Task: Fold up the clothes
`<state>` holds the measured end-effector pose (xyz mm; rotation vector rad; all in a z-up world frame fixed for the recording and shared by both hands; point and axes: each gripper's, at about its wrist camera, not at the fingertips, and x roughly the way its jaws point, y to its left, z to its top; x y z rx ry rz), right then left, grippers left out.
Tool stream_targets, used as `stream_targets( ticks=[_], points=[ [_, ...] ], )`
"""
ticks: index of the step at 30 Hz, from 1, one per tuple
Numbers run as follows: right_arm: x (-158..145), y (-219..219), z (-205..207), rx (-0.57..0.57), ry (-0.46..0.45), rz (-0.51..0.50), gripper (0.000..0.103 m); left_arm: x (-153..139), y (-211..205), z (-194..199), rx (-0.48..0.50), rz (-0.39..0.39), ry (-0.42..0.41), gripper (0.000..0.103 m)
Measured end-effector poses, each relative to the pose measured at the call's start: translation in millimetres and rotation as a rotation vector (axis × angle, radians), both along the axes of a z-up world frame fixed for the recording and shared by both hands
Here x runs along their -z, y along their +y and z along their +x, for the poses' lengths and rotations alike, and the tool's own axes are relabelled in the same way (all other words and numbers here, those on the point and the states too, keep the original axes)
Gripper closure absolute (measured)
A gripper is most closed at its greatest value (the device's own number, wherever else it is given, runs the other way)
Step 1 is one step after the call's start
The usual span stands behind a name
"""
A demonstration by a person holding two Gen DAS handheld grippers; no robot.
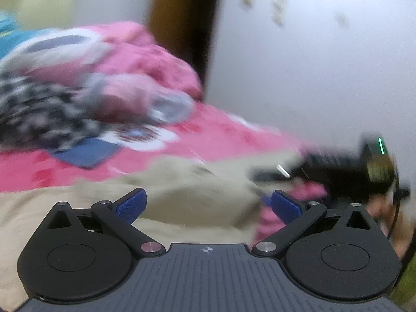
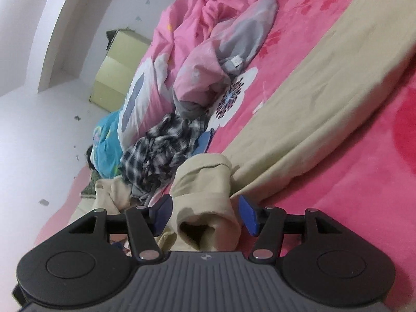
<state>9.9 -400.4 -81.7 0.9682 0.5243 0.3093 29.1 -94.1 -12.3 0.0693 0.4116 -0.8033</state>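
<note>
A beige garment [image 1: 187, 197] lies spread on a pink flowered bed. My left gripper [image 1: 208, 205] is open and empty, hovering just above the beige cloth; the view is motion-blurred. In the right wrist view the same beige garment [image 2: 312, 98] runs as a long band across the bed, with a rolled leg or sleeve end [image 2: 205, 200] bunched up between the blue pads of my right gripper [image 2: 205, 214]. The right jaws stand open around that bunched end, not closed on it.
A heap of a black-and-white plaid shirt [image 2: 161, 153], a grey garment [image 2: 241, 39] and a pink quilt [image 2: 197, 26] sits beyond the beige cloth. A blue folded item [image 1: 88, 153] lies beside the heap. The other gripper's dark body [image 1: 364, 171] is at the right.
</note>
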Motion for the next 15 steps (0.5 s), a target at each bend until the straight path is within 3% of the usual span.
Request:
stream_targets(
  ticks=[3, 5, 9, 11, 13, 15],
  points=[
    [-2, 8, 5, -0.081, -0.021, 0.037, 0.042, 18, -46, -10, 0.061, 0.182, -0.089, 0.000],
    [-2, 10, 11, -0.131, -0.039, 0.088, 0.042, 26, -67, -17, 0.075, 0.261, -0.150, 0.000],
    [2, 7, 24, -0.216, -0.085, 0.244, 0.042, 33, -85, -19, 0.044, 0.322, -0.216, 0.003],
    [4, 6, 29, -0.237, -0.096, 0.289, 0.042, 34, -88, -11, 0.006, 0.339, -0.211, 0.012],
    [5, 4, 33, -0.249, -0.104, 0.328, 0.042, 34, -87, -1, -0.030, 0.348, -0.168, 0.043],
    [7, 0, 33, -0.260, -0.120, 0.370, 0.042, 35, -83, 12, -0.051, 0.335, -0.108, 0.054]
  ],
)
